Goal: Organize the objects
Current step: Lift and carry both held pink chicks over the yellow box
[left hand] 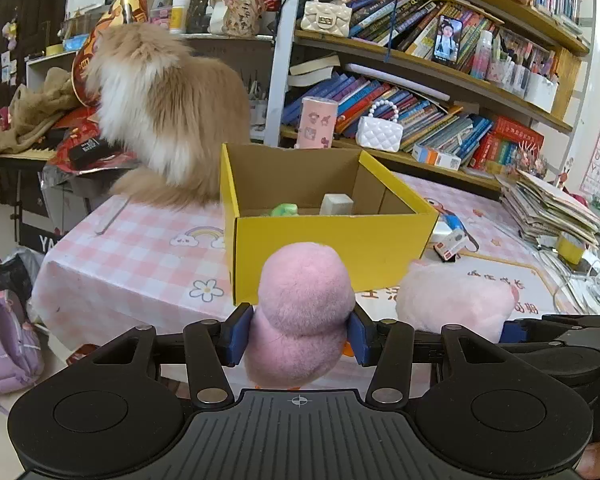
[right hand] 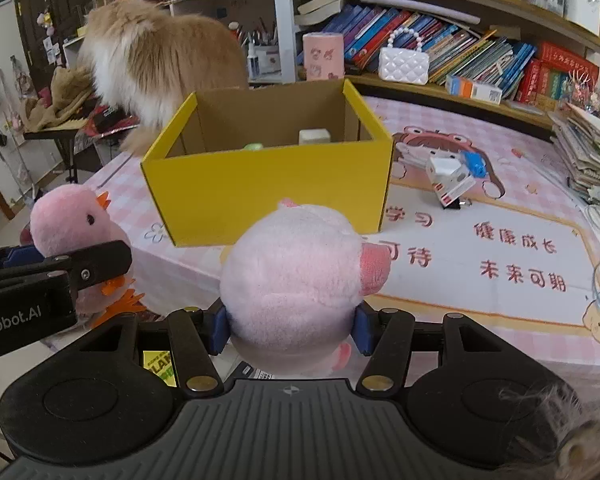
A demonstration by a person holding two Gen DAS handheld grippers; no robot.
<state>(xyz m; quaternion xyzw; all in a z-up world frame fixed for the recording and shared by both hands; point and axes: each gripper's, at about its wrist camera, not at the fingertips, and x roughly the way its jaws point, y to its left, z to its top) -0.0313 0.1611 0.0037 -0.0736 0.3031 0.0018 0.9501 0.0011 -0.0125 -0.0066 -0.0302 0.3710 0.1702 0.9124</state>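
My left gripper (left hand: pixel 298 334) is shut on a pink plush duck (left hand: pixel 302 312), held in the air just in front of the open yellow box (left hand: pixel 332 240). The duck also shows at the left of the right wrist view (right hand: pixel 74 224), with orange beak and feet. My right gripper (right hand: pixel 290 326) is shut on a pale pink plush pig (right hand: pixel 296 276), held in front of the yellow box (right hand: pixel 268 192); the pig shows in the left wrist view (left hand: pixel 456 300) too. Inside the box lie a white block (right hand: pixel 314 136) and a green item (right hand: pixel 254 146).
A fluffy tan-and-white cat (left hand: pixel 164 116) sits on the table's far left corner behind the box. A small white and blue toy (right hand: pixel 454 178) lies right of the box on the pink checked tablecloth (right hand: pixel 500 240). Bookshelves (left hand: pixel 440 92) stand behind; a paper stack (right hand: pixel 588 148) at right.
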